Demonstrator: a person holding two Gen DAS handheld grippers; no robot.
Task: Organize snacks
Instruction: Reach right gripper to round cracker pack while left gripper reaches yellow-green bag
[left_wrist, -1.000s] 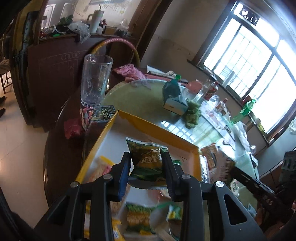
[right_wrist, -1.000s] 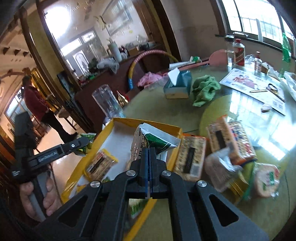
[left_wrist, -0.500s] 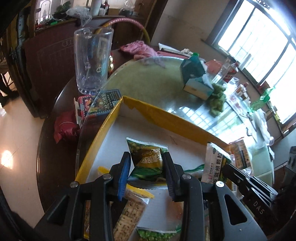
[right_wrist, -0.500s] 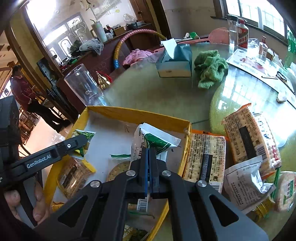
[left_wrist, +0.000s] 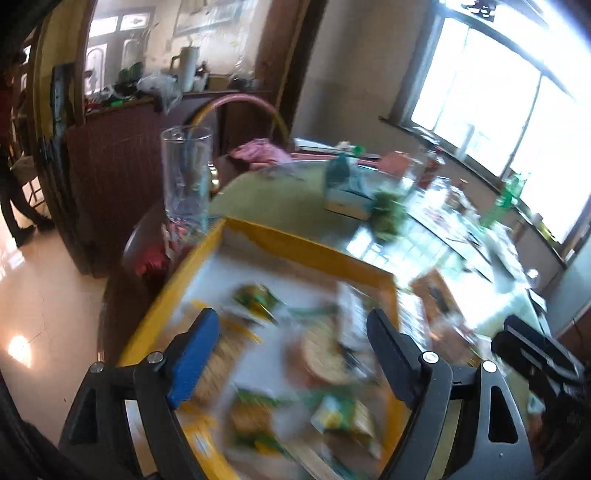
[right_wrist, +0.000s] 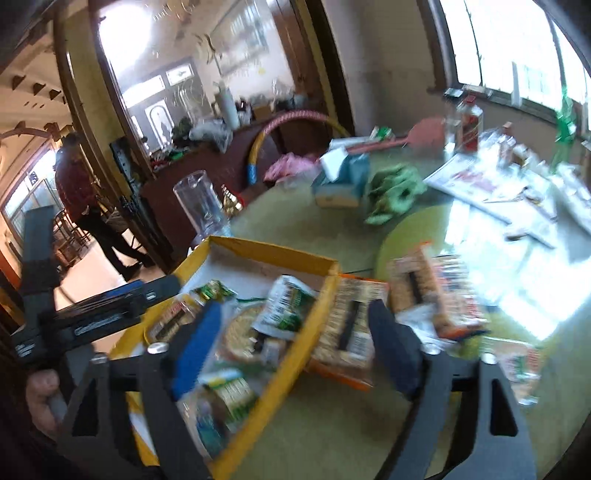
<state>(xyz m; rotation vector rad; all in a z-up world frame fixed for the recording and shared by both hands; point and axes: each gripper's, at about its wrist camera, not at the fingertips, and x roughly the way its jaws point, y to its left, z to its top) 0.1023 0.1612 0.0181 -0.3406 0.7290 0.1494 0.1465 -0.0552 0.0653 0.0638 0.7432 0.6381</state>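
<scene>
A yellow-rimmed box (left_wrist: 310, 246) (right_wrist: 273, 250) sits on the round table and holds several snack packets. My left gripper (left_wrist: 291, 343) hangs above the box, its jaws opening wide with nothing between them. The small green packet (left_wrist: 255, 298) lies loose on the box floor beyond it. My right gripper (right_wrist: 295, 343) is over the box's right wall, jaws opening too, nothing pressed. The white-and-green packet (right_wrist: 286, 310) lies in the box just past its fingers. Cracker packs (right_wrist: 349, 328) lie on the table right of the box. Both views are blurred.
A tall clear glass (left_wrist: 186, 177) (right_wrist: 201, 206) stands beside the box's far left corner. A teal tissue box (right_wrist: 341, 177) and green cloth (right_wrist: 393, 194) sit further back, with bottles (right_wrist: 469, 123) near the window. A person (right_wrist: 83, 195) stands in the doorway at left.
Both grippers went from shut to wide open. The green packet left the left gripper and the white-and-green packet left the right; both now lie in the box. Both grippers drew back.
</scene>
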